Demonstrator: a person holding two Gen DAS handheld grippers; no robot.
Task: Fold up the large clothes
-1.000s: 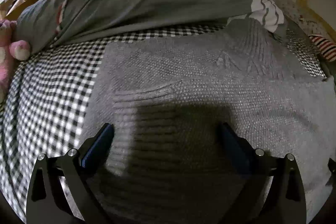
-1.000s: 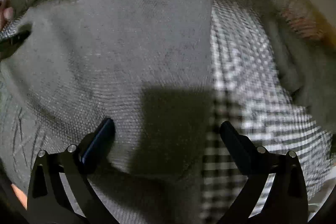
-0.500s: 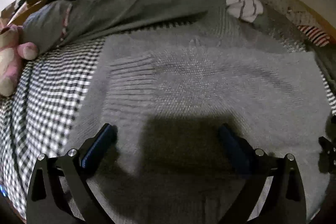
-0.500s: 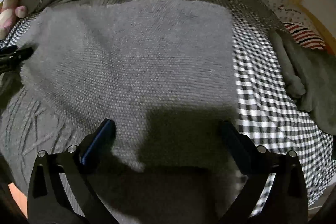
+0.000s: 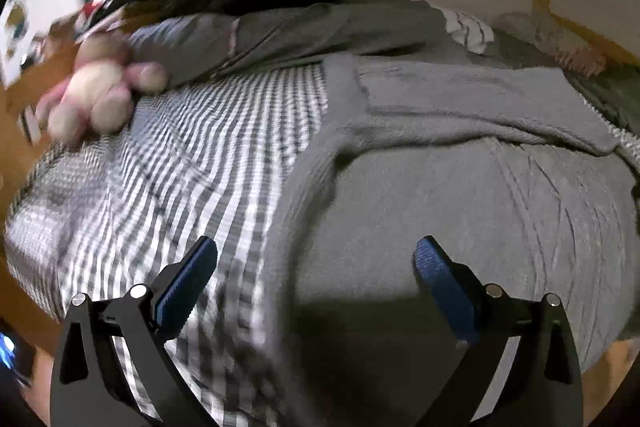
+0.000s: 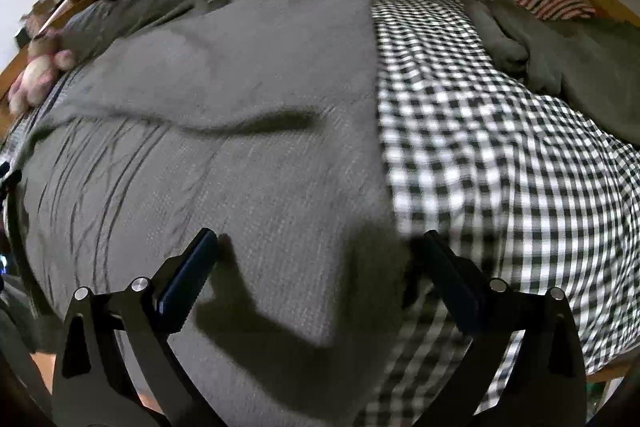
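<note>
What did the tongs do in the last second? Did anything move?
Both tongs pulled up and back from the sweater, so more of the bed shows. The left tongs slid left over the sweater's edge and the checked sheet; the right tongs now sit over its right edge. Nothing was grabbed or dropped. Both stayed open and empty, and the sweater stayed spread with its fold across the middle. The pink toy stayed put.
</note>
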